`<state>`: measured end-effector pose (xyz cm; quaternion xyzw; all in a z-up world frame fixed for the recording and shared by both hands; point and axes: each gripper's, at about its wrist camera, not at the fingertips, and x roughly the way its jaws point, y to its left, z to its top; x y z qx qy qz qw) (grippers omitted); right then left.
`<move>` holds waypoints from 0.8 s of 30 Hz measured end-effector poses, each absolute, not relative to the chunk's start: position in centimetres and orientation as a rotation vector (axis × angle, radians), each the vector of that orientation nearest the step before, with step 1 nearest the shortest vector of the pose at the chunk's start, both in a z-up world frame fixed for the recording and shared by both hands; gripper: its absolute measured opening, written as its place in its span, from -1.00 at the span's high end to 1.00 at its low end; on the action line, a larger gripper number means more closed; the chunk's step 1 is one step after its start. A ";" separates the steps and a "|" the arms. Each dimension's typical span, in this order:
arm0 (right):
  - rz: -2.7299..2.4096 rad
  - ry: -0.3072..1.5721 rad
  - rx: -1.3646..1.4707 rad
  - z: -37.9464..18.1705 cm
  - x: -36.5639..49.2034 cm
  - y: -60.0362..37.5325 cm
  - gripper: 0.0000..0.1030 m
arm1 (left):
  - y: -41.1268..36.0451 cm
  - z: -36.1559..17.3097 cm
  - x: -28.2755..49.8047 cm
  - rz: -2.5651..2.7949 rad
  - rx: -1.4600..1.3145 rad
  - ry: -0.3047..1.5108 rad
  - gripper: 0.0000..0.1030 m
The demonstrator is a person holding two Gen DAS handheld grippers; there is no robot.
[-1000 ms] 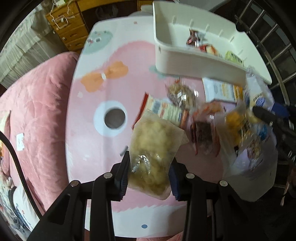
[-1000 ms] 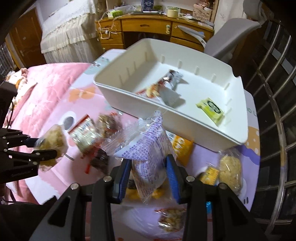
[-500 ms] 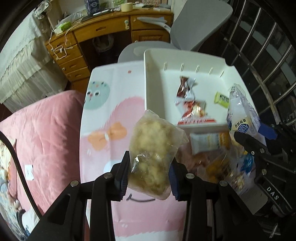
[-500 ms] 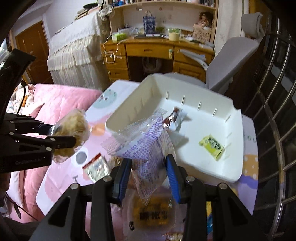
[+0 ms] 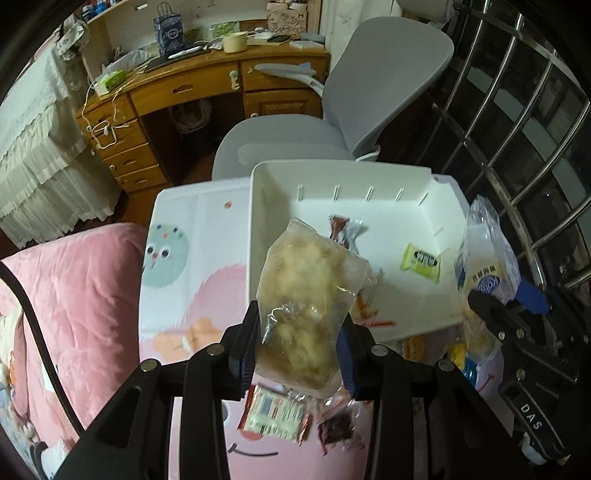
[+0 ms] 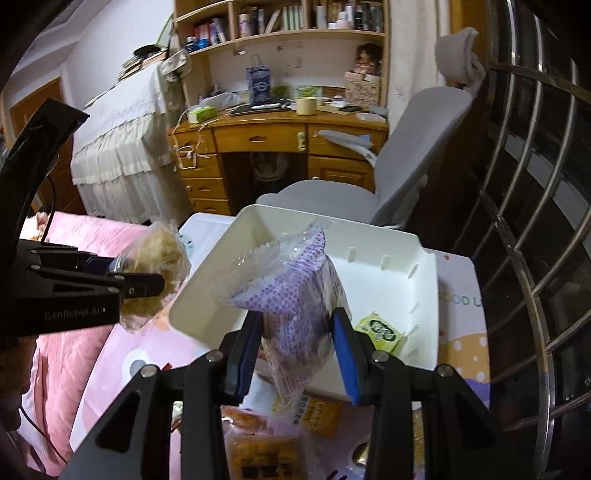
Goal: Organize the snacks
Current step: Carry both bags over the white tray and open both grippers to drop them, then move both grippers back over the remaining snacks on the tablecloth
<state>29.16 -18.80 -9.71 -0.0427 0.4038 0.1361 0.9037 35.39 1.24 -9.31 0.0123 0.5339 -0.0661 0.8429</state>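
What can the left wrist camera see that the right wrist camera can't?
Only the left wrist view shows the red-and-silver wrapper in the bin and the dark red packet on the table. Only the right wrist view shows the bookshelf. Both show the white bin, green packet, yellowish snack bag clamped in the left gripper, and the purple-checked bag.

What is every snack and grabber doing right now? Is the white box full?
left gripper: shut on the clear bag of yellow snacks, lifted off the table.
right gripper: shut on the purple-patterned bag, lifted.
white bin: open-topped, mostly bare.
green packet: lying in the bin.
red-and-white packet: lying on the table.
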 end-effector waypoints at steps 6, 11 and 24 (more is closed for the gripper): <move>0.247 0.850 -0.048 -10.0 29.8 -21.2 0.25 | -0.5 -9.2 37.3 -0.162 0.043 1.124 0.29; 0.239 0.879 -0.004 -10.7 30.6 -22.6 0.21 | -1.4 -9.6 37.8 -0.151 0.047 1.151 -0.27; 0.243 0.919 0.057 -11.0 30.4 -25.0 0.08 | -1.3 -9.6 35.9 -0.102 0.021 1.180 -0.28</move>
